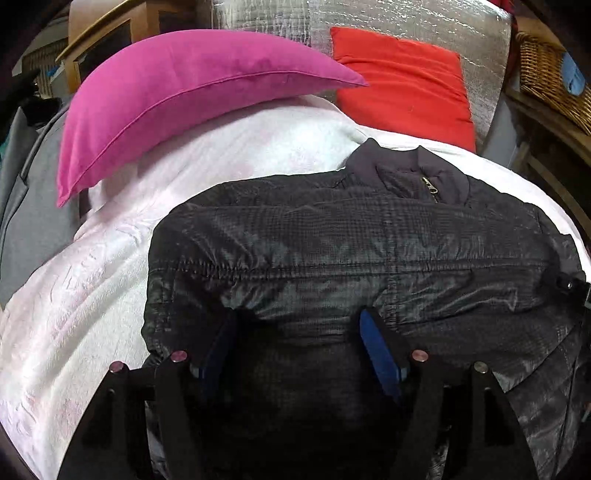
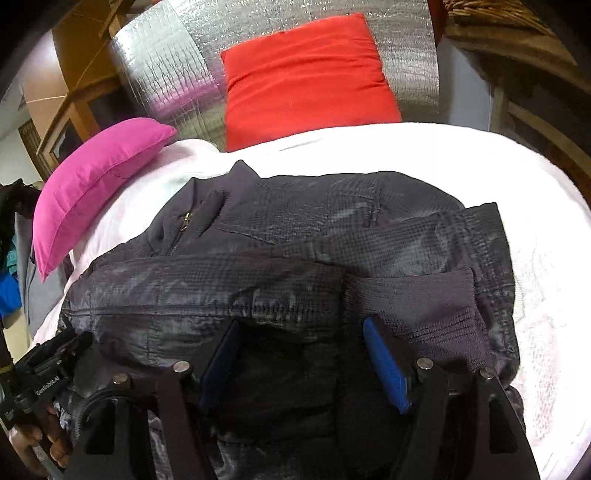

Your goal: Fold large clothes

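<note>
A dark quilted jacket (image 1: 351, 236) lies on a white blanket (image 1: 110, 280), collar and zipper pointing away. A sleeve is folded across its front, its ribbed cuff (image 2: 410, 306) on the right side in the right wrist view. My left gripper (image 1: 299, 325) is open, its blue-padded fingers (image 1: 376, 350) resting on the jacket's near left part. My right gripper (image 2: 303, 332) is open over the jacket (image 2: 295, 240) near the cuff. The left gripper's body (image 2: 40, 373) shows at the lower left of the right wrist view.
A pink pillow (image 1: 177, 96) lies at the back left and a red pillow (image 1: 402, 85) leans on a silver foil panel (image 1: 406, 22). A wicker basket (image 1: 546, 77) sits at the right, wooden furniture (image 1: 107, 33) at the back left.
</note>
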### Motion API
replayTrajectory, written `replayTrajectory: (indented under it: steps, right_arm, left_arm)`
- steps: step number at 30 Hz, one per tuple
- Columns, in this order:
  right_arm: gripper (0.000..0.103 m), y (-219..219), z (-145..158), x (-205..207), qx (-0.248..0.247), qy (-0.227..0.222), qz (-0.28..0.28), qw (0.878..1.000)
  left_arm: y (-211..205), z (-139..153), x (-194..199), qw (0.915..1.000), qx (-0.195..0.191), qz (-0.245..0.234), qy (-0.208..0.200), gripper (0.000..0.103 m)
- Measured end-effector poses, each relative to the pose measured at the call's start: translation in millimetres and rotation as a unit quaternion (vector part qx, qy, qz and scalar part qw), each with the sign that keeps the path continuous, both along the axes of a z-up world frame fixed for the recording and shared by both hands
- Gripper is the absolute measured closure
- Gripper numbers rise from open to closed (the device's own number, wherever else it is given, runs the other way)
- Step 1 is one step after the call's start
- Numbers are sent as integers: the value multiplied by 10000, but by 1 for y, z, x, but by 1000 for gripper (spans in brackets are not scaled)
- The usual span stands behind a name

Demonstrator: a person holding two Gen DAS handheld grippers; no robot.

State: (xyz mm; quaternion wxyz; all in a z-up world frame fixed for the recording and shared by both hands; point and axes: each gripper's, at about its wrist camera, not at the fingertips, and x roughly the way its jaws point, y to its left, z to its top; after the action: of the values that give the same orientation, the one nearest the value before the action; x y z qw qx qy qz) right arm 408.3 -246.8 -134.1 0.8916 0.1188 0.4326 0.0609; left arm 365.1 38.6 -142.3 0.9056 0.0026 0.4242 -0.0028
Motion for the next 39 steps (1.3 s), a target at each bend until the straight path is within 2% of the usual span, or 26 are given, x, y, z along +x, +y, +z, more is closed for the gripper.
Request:
replayTrajectory:
  steps: [3, 5, 8, 9, 11, 12, 15, 17, 19, 22, 25, 27, 28, 29, 33, 35, 37, 38, 39]
  right_arm:
    - [30, -3, 22, -15, 112, -123, -83, 9998]
    - [30, -3, 39, -35, 179, -409, 39, 9990]
    - [27, 7, 42, -57, 89, -514, 218, 9984]
    - [27, 10, 35, -60, 8, -436, 269, 9987]
    - [27, 12, 14, -57, -182, -135, 286, 9993]
    - [27, 12, 3, -53, -203, -13, 356, 9992]
    - [27, 17, 6, -49, -438, -48, 404, 9982]
    - [27, 12, 19, -50, -181, -114, 324, 9992]
    - [27, 1, 34, -54, 142, -338, 203, 9991]
    - [26, -12, 40, -36, 267, -390, 21, 9989]
    - [26, -22, 33, -13, 535, -268, -81, 9982]
    - [26, -29, 14, 5, 706, 86, -138, 9974]
    - [26, -31, 1, 14, 752, 338, -175, 9964]
    - [26, -30, -1, 16, 751, 288, -188, 9966]
    - [26, -26, 18, 4, 697, 74, -188, 9974]
    - [26, -22, 31, -18, 675, -131, -63, 9976]
    - [26, -17, 36, -39, 627, -228, 87, 9977]
    - [25, -17, 35, -45, 599, -241, 139, 9978]
    - [24, -13, 29, -51, 526, -160, 213, 9983]
  left_arm:
    - [4, 18, -10, 9999, 12, 104, -105, 32]
    - [1, 37, -34, 9991, -12, 100, -408, 32]
    - [-4, 41, -50, 9975, 276, 56, -646, 32]
    - [-1, 32, -49, 9981, 385, 109, -468, 32]
    - [7, 9, -40, 9991, 347, 228, -19, 29]
    - [11, 3, -39, 9990, 318, 286, -83, 29]
    - [12, 9, -37, 9986, 386, 360, -27, 29]
    - [13, 19, -40, 9982, 362, 482, -35, 29]
    - [13, 34, -47, 9978, 261, 523, -326, 30]
    - [-7, 44, -51, 9978, 260, 227, -568, 30]
    - [-25, 30, -45, 9982, 398, -45, -438, 29]
    - [-28, 5, -31, 9989, 462, -42, 49, 29]
    - [-25, -2, -30, 9993, 374, -44, 79, 27]
    - [-24, -3, -31, 9993, 358, -38, -32, 26]
    - [-19, 8, -36, 9998, 207, -1, 31, 27]
    - [-9, 19, -43, 9998, 55, 116, -136, 27]
    - [0, 27, -52, 9988, 198, 267, -369, 27]
    - [5, 20, -50, 9988, 276, 339, -225, 27]
    - [10, 9, -44, 9994, 165, 316, 50, 25]
